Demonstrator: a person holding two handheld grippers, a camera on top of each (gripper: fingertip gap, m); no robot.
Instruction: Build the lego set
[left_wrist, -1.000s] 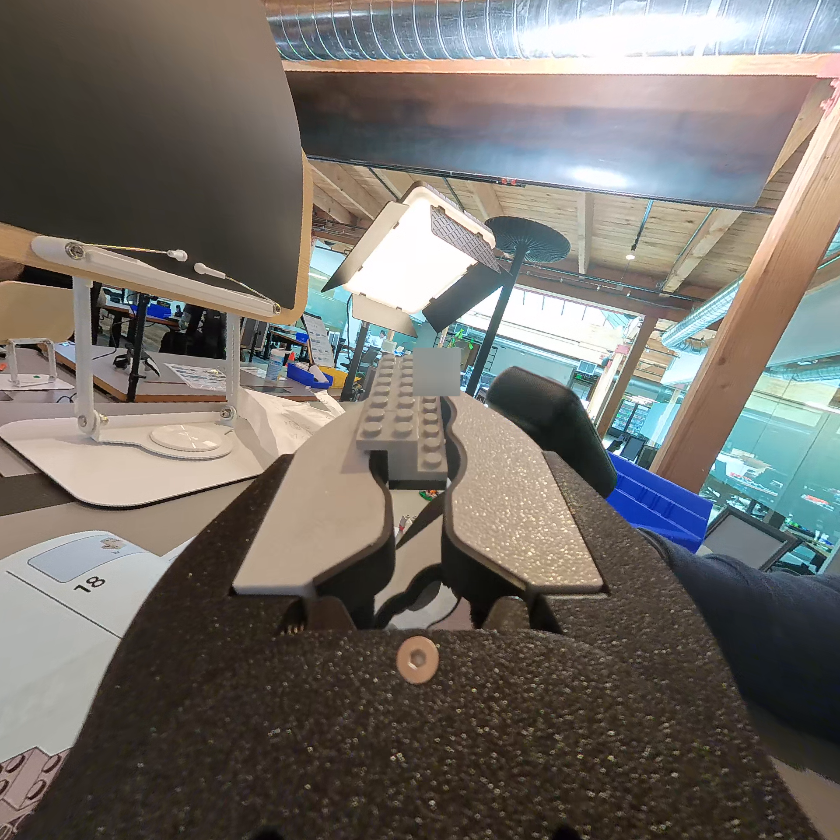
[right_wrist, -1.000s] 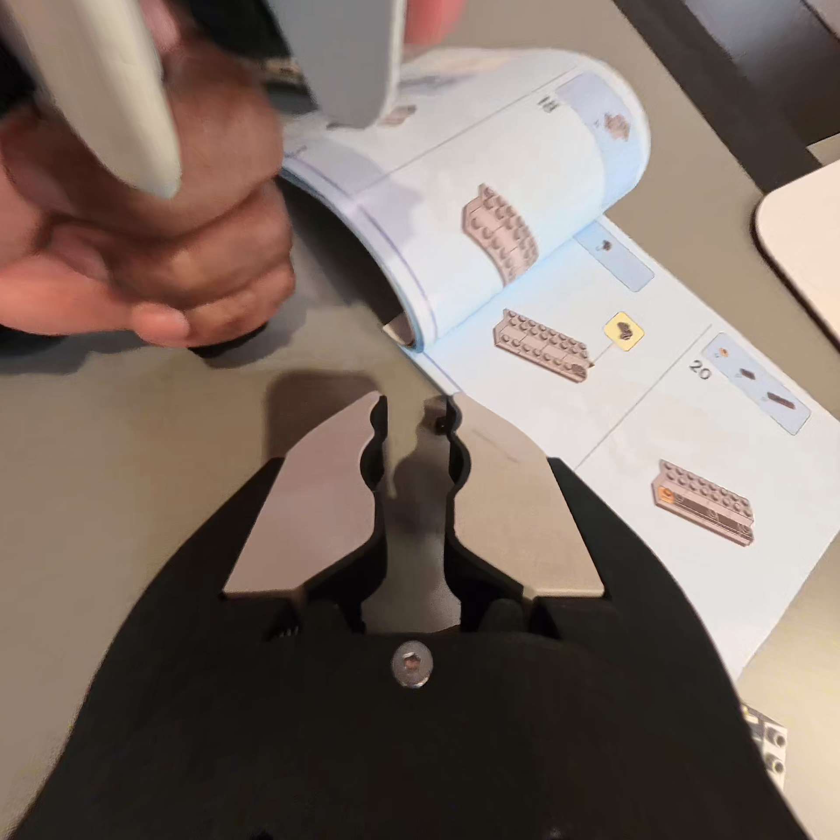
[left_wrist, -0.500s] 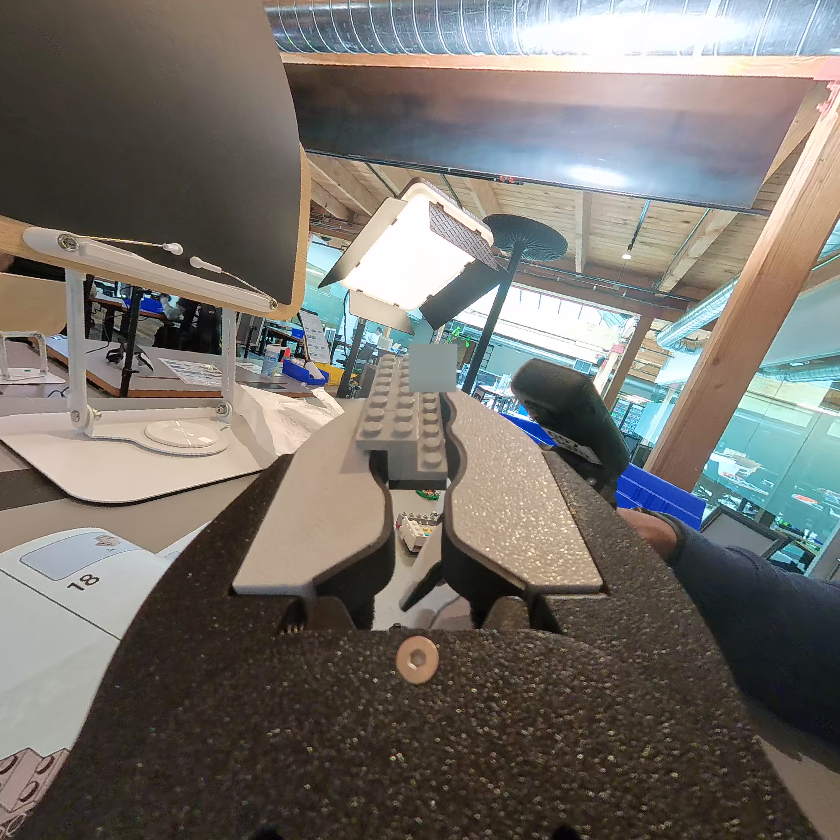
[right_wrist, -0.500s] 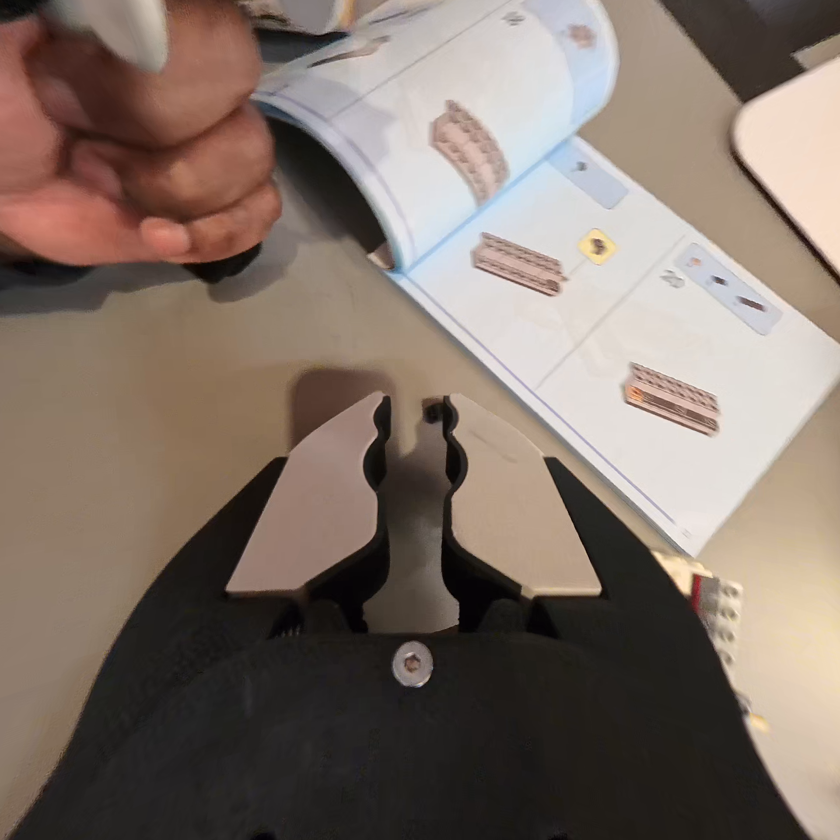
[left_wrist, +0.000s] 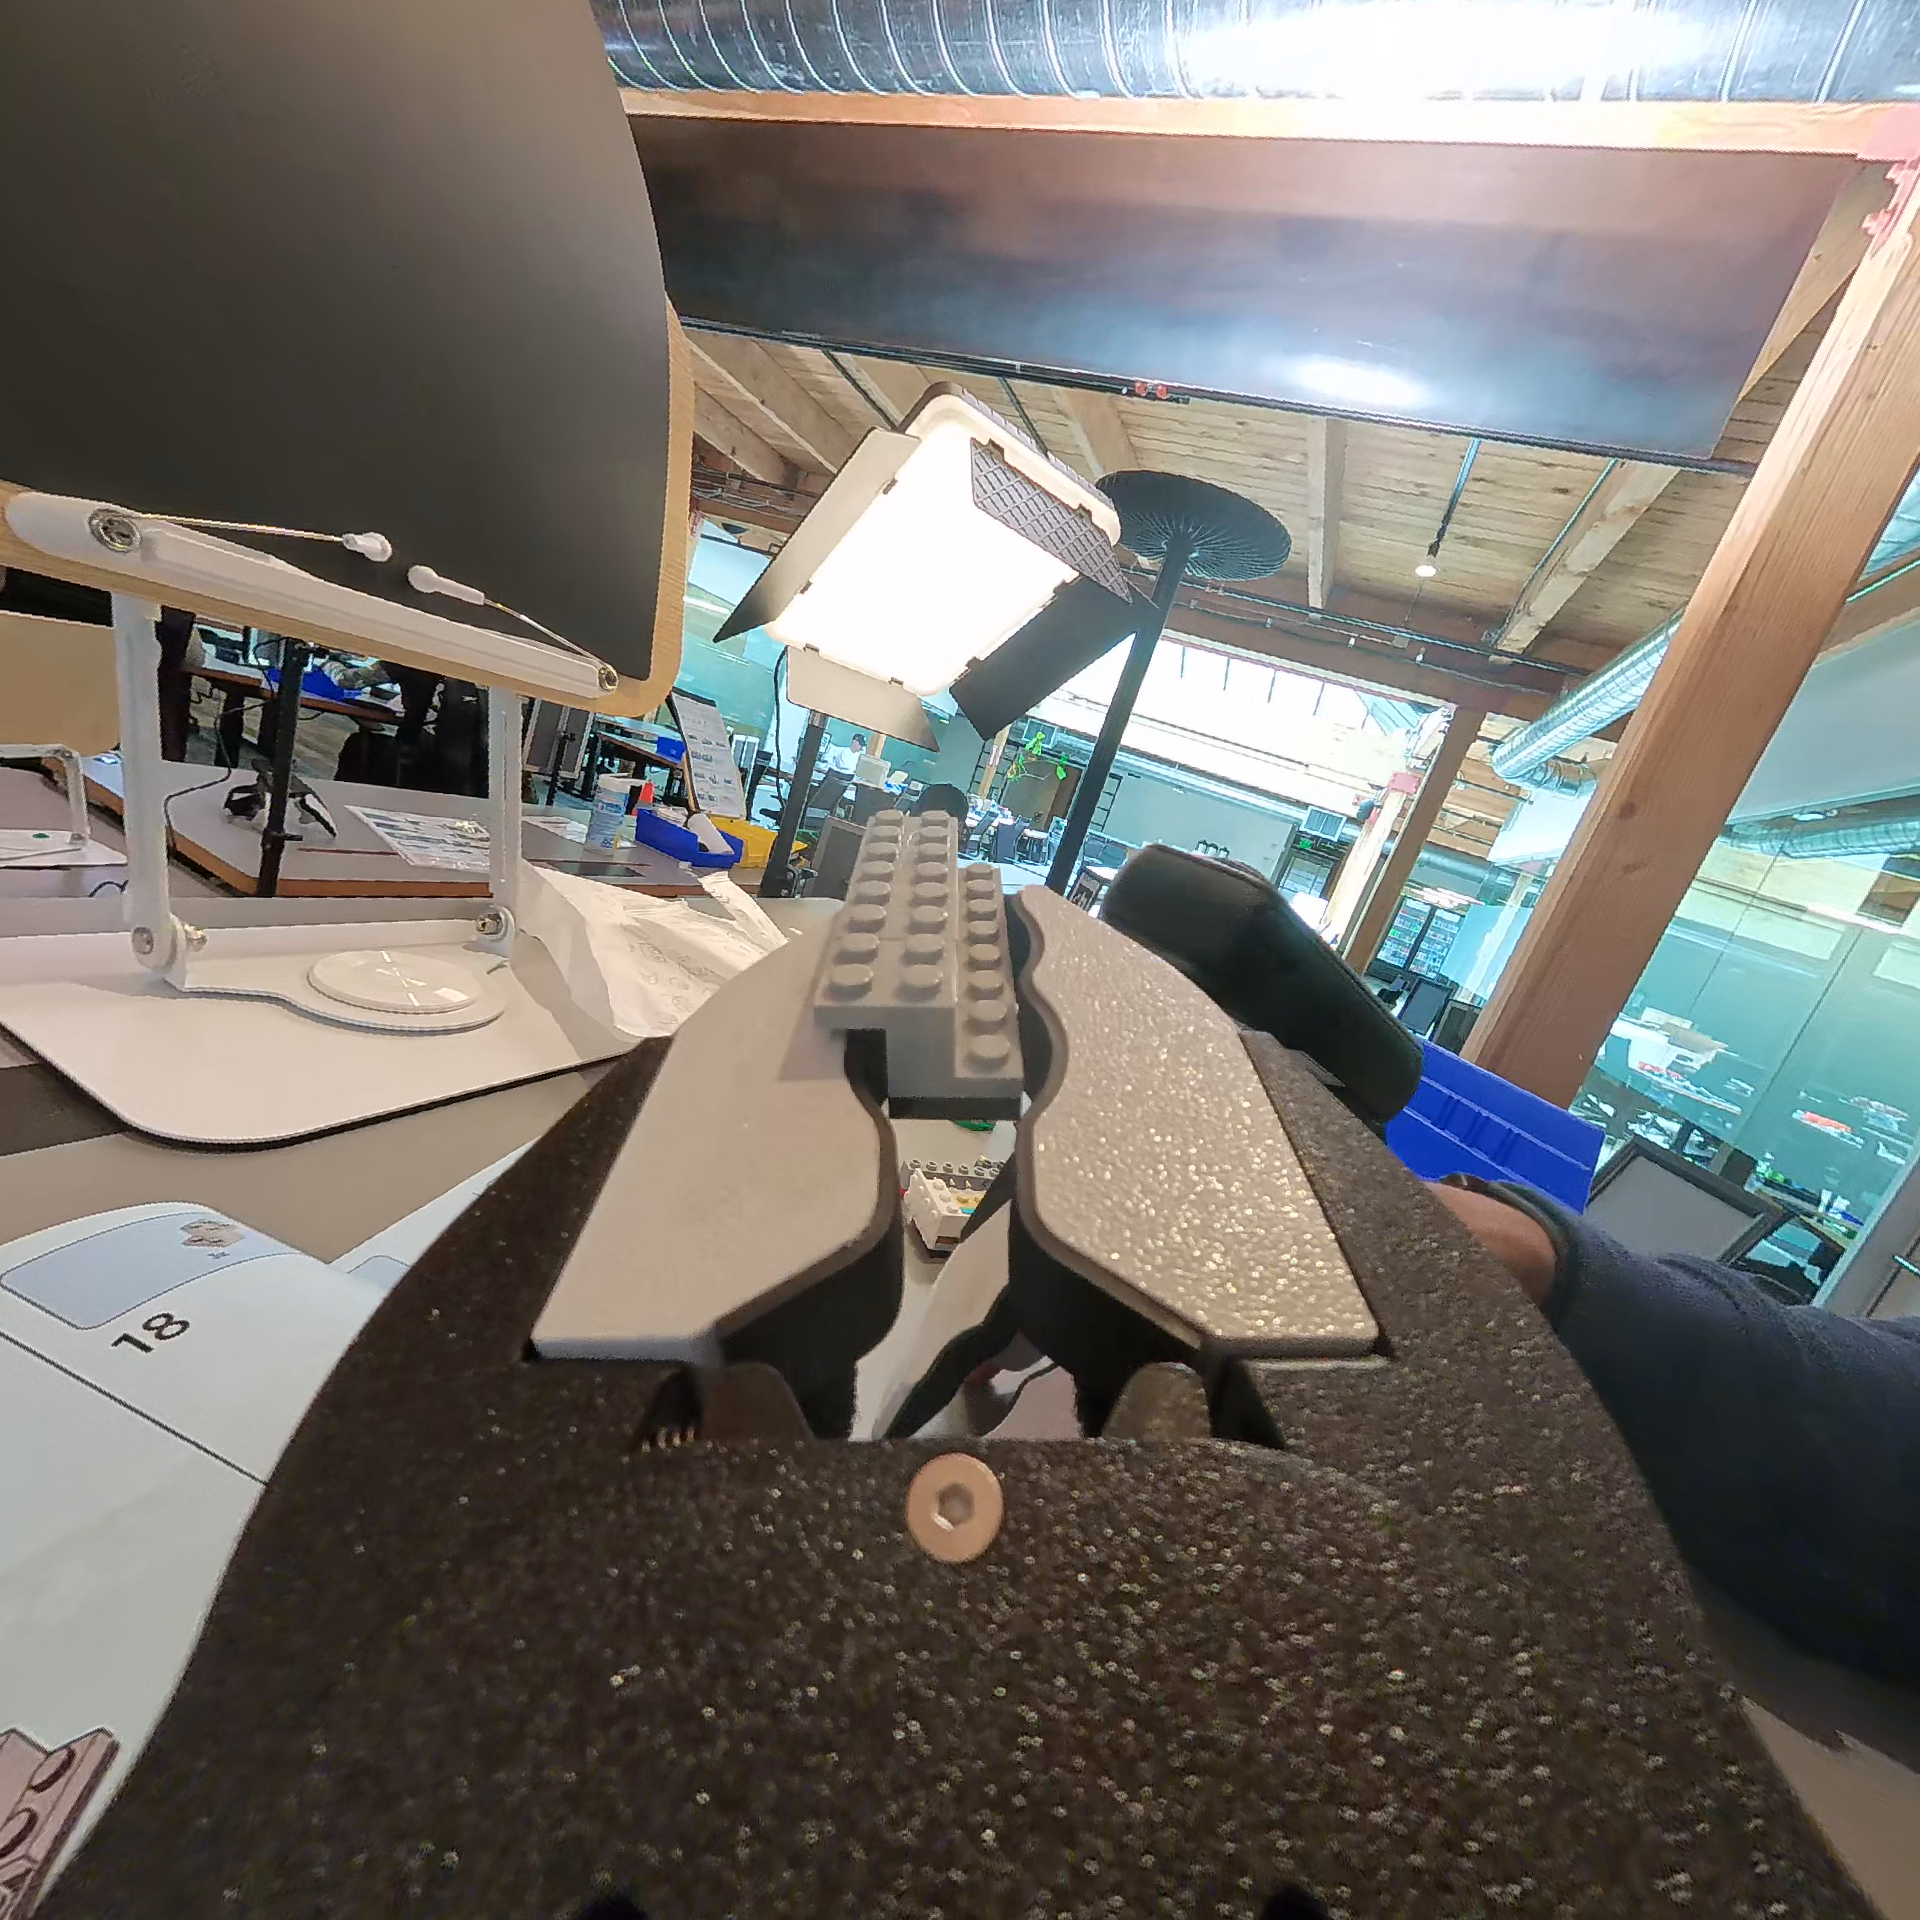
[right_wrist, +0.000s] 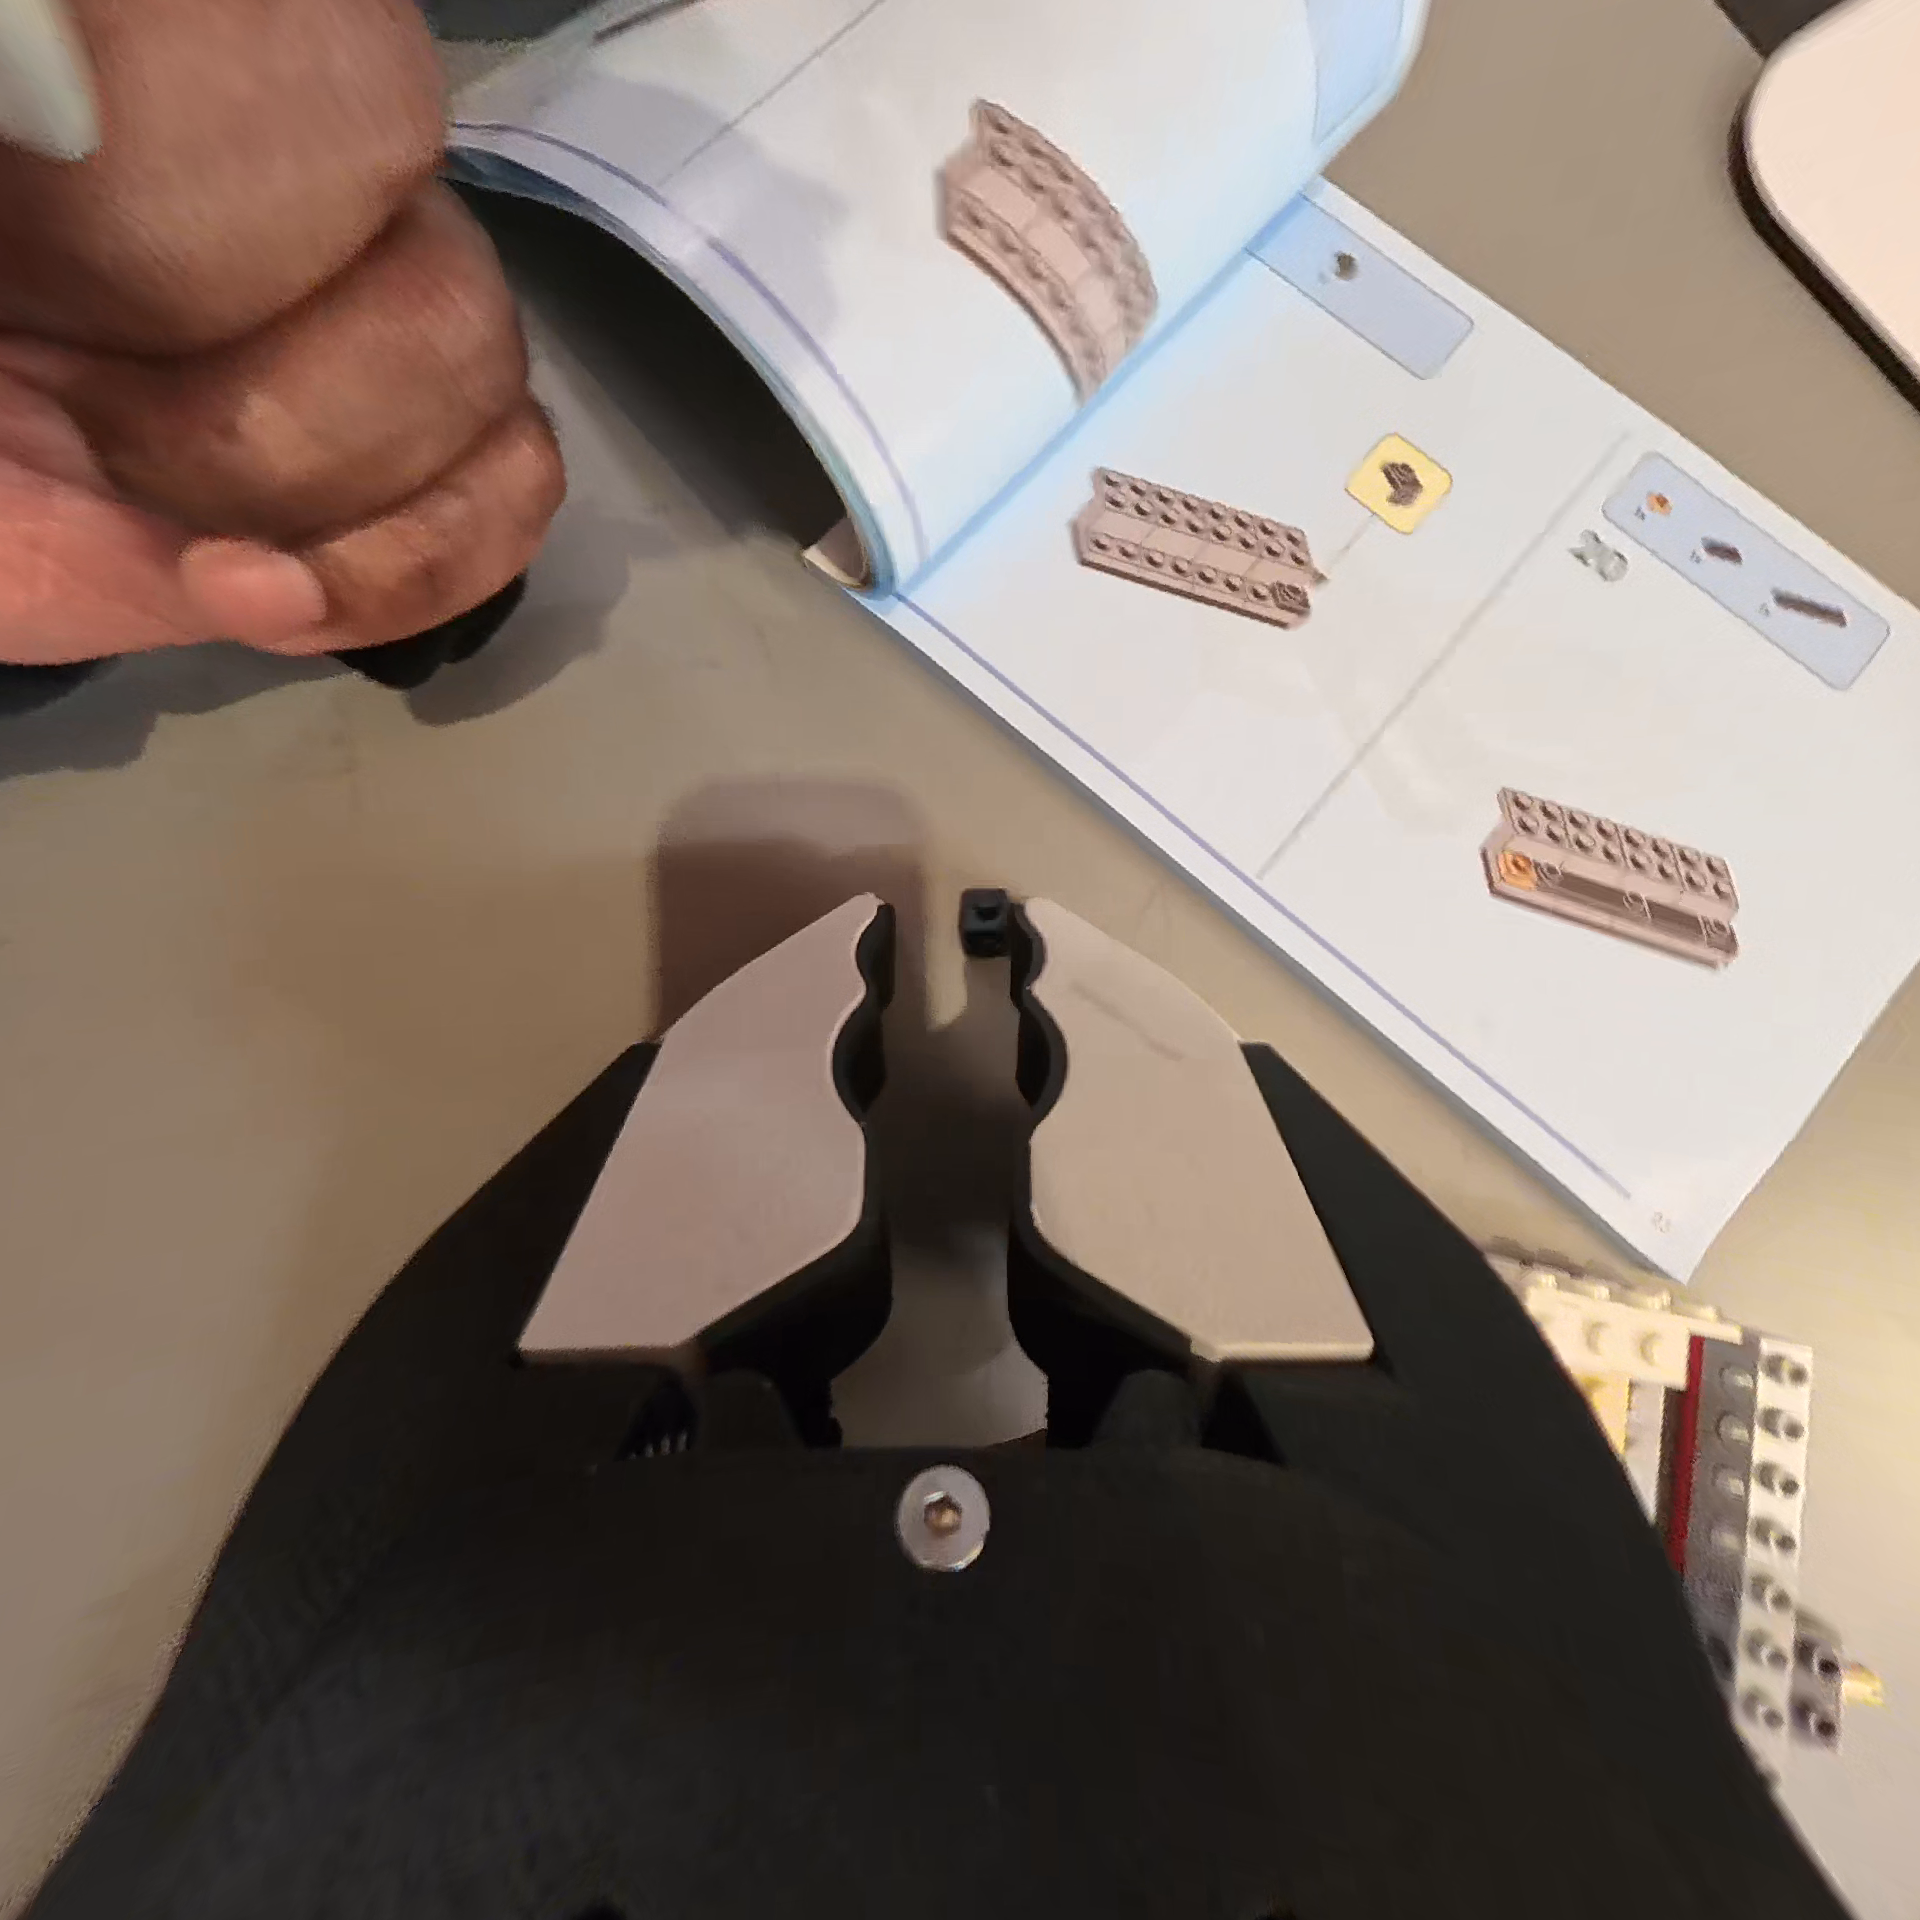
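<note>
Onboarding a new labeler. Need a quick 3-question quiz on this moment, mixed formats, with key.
1. True or false: the left gripper is shut on a grey studded brick assembly.
2. The small black piece at the right gripper sits: A) against the right fingertip, clear of the left one; B) clamped by both; C) on the open instruction booklet.
3. Fill in: beside the right gripper lies a partly built ____ model.

Key: 1 true; 2 A; 3 brick.

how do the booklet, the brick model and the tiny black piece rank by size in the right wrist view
1. booklet, largest by far
2. brick model, partly cut off behind the gripper, so its full size is unsure
3. black piece, smallest
</note>
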